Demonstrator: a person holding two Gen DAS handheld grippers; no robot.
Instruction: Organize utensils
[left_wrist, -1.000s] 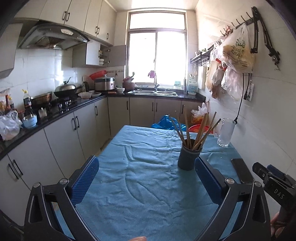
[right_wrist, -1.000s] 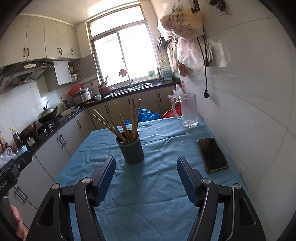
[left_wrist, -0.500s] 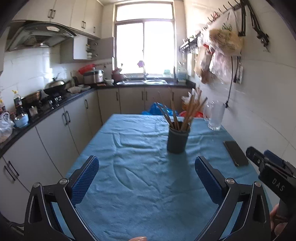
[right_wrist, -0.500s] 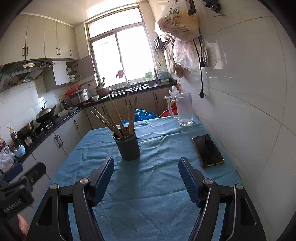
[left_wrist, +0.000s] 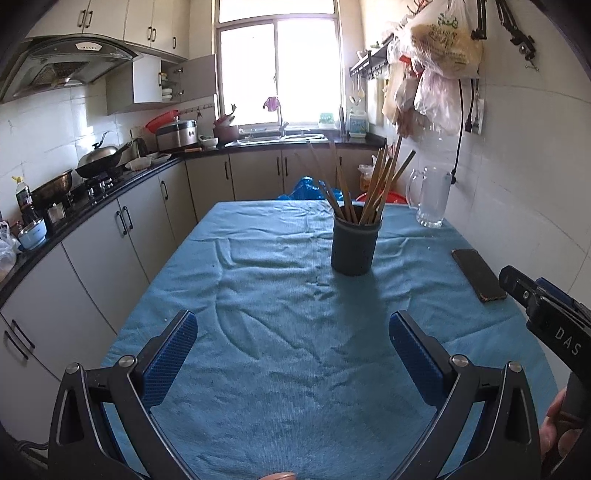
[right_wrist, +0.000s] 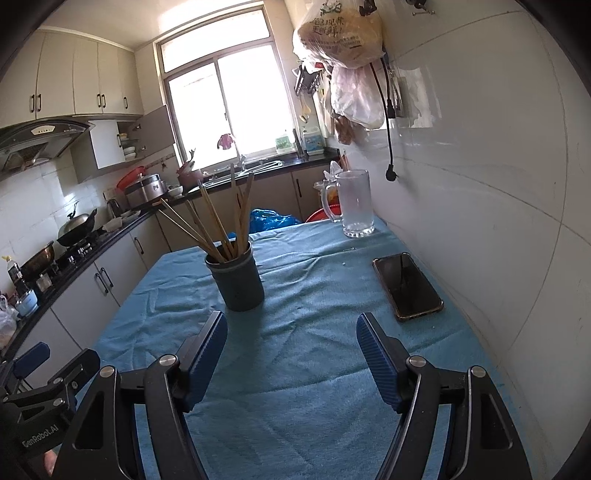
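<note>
Standing upright on the blue tablecloth (left_wrist: 258, 332), a dark round holder (left_wrist: 355, 245) serves as the landmark; a bundle of wooden chopsticks (left_wrist: 369, 184) fans out of its mouth, leaning in several directions. Left gripper (left_wrist: 293, 341): blue-padded jaws spread wide, nothing between them, on the near side of the holder and well apart from it, above bare cloth. Right gripper (right_wrist: 291, 338): jaws likewise wide and empty, near the holder on its near side, its left pad just short of the holder's base in the right wrist view, not touching. Glass mug (right_wrist: 354, 206): beyond the holder and to its right, by the tiled wall. Dark phone (right_wrist: 406, 286): flat on the cloth to the right of the holder, screen up. Kitchen counter (left_wrist: 110, 184) with wok and pots: far left of the holder.
</note>
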